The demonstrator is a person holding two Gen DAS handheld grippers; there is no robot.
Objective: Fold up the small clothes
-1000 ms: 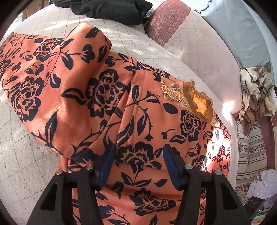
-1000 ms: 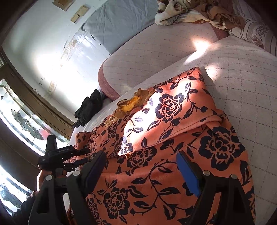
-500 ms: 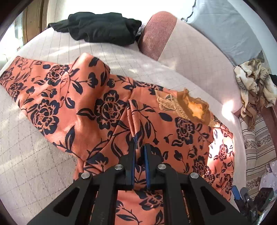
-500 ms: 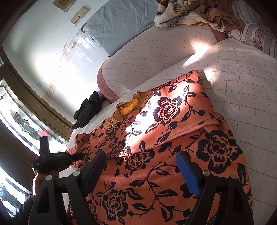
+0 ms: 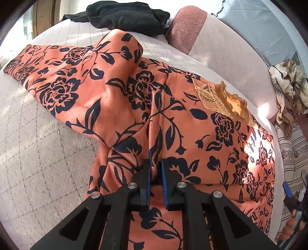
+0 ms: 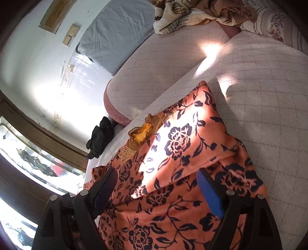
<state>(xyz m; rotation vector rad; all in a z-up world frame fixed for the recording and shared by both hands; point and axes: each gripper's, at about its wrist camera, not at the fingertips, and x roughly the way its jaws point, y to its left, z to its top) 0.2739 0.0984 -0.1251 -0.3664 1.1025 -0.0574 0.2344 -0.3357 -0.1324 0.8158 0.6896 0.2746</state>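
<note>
An orange garment with a dark floral print (image 5: 192, 130) lies spread on a quilted sofa seat; its gold-trimmed collar (image 5: 227, 102) points toward the backrest. My left gripper (image 5: 155, 167) is shut on a pinched ridge of the fabric near the sleeve seam, and the left sleeve (image 5: 63, 77) stretches out to the left. In the right wrist view the same garment (image 6: 182, 153) lies below my right gripper (image 6: 156, 180), which is open and hovers over the cloth, holding nothing.
A black garment (image 5: 127, 13) lies at the back of the seat, also showing in the right wrist view (image 6: 100, 136). A beige patterned blanket (image 5: 288, 92) is heaped on the right. The sofa backrest (image 6: 159, 63) and a grey cushion (image 6: 119, 30) stand behind.
My left gripper closed on a fold of the orange garment and is lifting it, drawing the sleeve up. My right gripper stayed open and shifted slightly over the cloth.
</note>
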